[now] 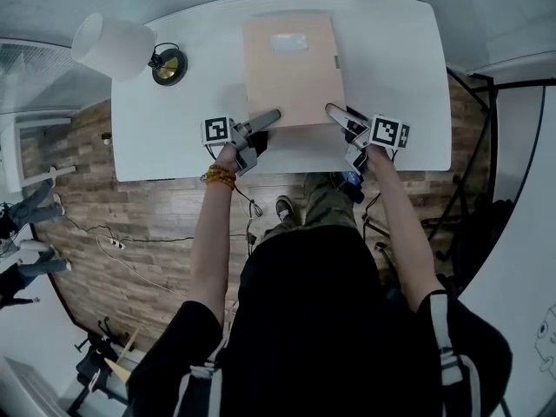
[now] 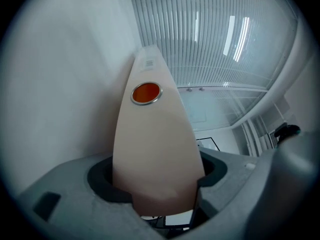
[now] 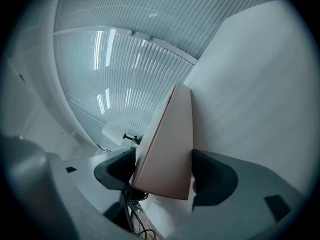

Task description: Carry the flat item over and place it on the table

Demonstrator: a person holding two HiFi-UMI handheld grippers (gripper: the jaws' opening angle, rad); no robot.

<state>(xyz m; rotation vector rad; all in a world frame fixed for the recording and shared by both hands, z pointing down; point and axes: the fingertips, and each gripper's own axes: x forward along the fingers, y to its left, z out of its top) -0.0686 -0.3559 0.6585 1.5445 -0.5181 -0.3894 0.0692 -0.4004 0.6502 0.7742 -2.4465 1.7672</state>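
Observation:
A flat beige item (image 1: 291, 76) with a pale label near its far end lies lengthways on the white table (image 1: 165, 142). My left gripper (image 1: 268, 118) is at its near left corner and my right gripper (image 1: 337, 113) at its near right corner. In the left gripper view the item (image 2: 155, 149), which carries an orange metal-ringed eyelet, fills the gap of the left gripper (image 2: 157, 181) and touches both pads. In the right gripper view the item (image 3: 167, 149) sits slanted in the right gripper (image 3: 162, 179), its near edge against both pads.
A white lampshade (image 1: 113, 46) and a brass lamp base (image 1: 168, 65) stand at the table's far left. Bare table shows either side of the item. The wooden floor (image 1: 139, 224) below has cables on it, and dark stand legs (image 1: 460, 198) are at the right.

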